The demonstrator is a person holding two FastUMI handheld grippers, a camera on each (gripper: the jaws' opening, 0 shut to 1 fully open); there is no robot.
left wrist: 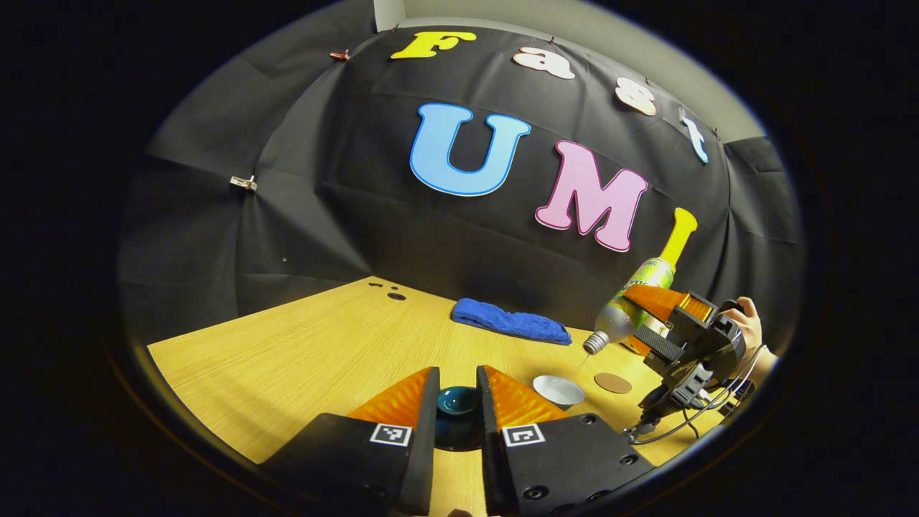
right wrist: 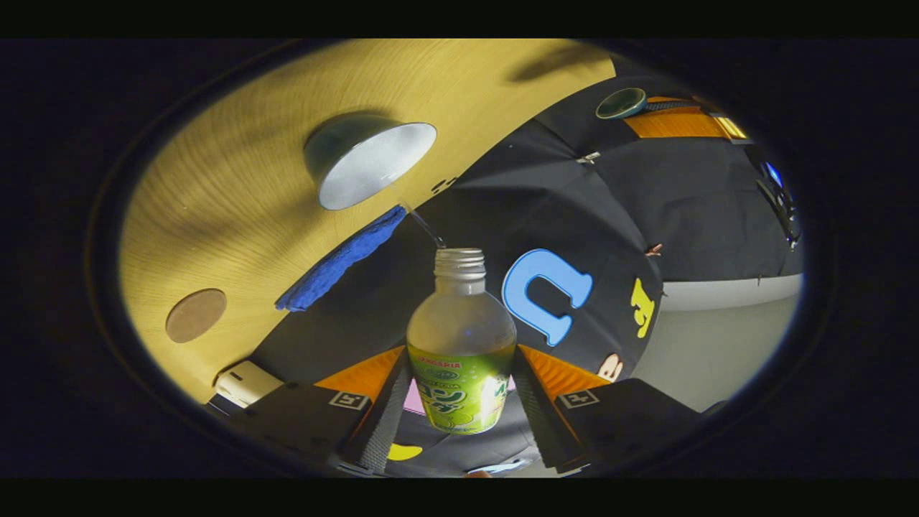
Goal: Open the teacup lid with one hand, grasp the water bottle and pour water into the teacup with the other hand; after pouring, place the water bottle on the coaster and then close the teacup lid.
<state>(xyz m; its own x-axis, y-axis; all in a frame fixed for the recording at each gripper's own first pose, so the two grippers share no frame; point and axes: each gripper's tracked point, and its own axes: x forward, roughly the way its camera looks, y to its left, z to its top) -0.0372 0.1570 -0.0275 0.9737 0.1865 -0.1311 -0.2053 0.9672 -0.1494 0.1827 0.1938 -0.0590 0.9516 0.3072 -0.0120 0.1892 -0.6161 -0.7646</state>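
My left gripper [left wrist: 457, 388] is shut on the dark teal teacup lid [left wrist: 457, 402], held just above the wooden table. To its right stands the uncovered teacup [left wrist: 558, 390], white inside. My right gripper [right wrist: 459, 355] is shut on the water bottle [right wrist: 459, 323], a clear uncapped one with a green label. The bottle [left wrist: 632, 301] is tilted mouth-down over the cup, and a thin stream of water [right wrist: 427, 228] runs from its mouth toward the teacup [right wrist: 366, 161]. A round brown coaster [left wrist: 612, 383] lies just past the cup. The right gripper view also shows the lid [right wrist: 621, 103] in the left gripper.
A folded blue cloth [left wrist: 510, 321] lies at the back of the table [left wrist: 287, 345] near the wall. A hand [left wrist: 747, 319] holds the right gripper [left wrist: 635, 319] at the table's right edge. A small white box [right wrist: 244, 383] sits by the table edge.
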